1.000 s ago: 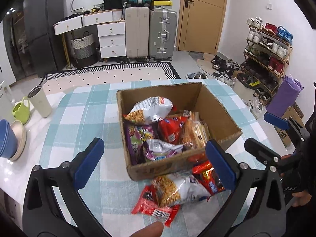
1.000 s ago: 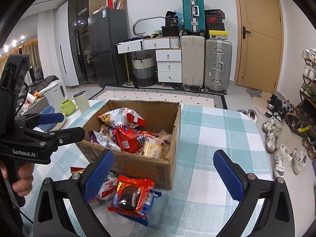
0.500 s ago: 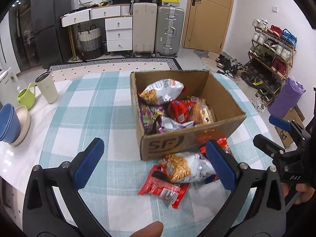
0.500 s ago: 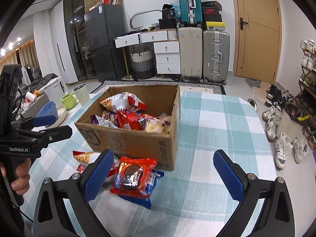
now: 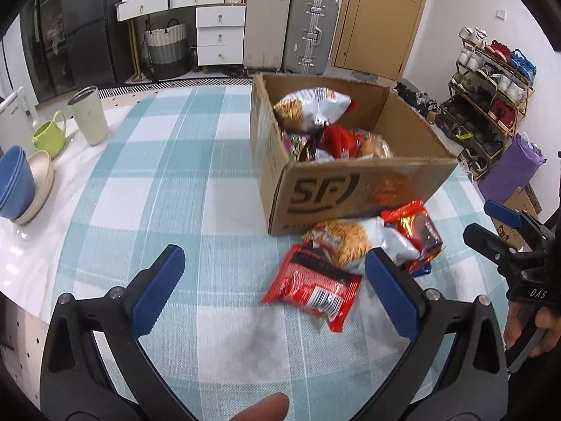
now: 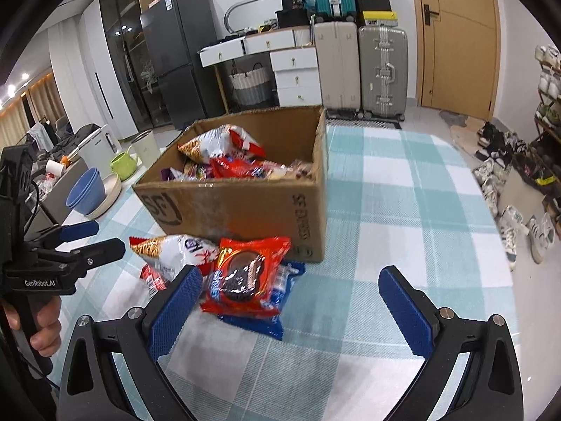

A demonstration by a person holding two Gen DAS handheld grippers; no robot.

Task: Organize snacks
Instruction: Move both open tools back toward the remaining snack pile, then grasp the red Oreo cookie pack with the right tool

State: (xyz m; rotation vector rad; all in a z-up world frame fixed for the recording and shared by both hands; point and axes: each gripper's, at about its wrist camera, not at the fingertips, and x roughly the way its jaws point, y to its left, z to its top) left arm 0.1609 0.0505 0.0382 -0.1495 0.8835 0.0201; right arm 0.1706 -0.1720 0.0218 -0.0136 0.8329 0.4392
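- Left wrist view: we see a teal-and-white checked tablecloth (image 5: 147, 175); 2 suitcases (image 5: 291, 28) stand beyond. Our left gripper (image 5: 273, 280) gapes wide, holding nothing. The cardboard box (image 5: 350, 189) of snacks sits ahead; a glossy red packet (image 5: 312, 286) lies just inside the right finger, blurred.
- Right wrist view: the right gripper (image 6: 291, 301) is wide open, empty. A crinkly red cookie pack (image 6: 245, 273) lies by the left finger, touching the box (image 6: 245, 210); a noodle bag (image 6: 171, 249) is partly hidden.

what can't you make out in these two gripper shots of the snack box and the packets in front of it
- Left wrist view: snacks low in the cardboard box are hidden by its front wall.
- Right wrist view: the blue packet is mostly covered by the red cookie packet.
- Both views: packet lettering is blurred, so brands are unreadable.
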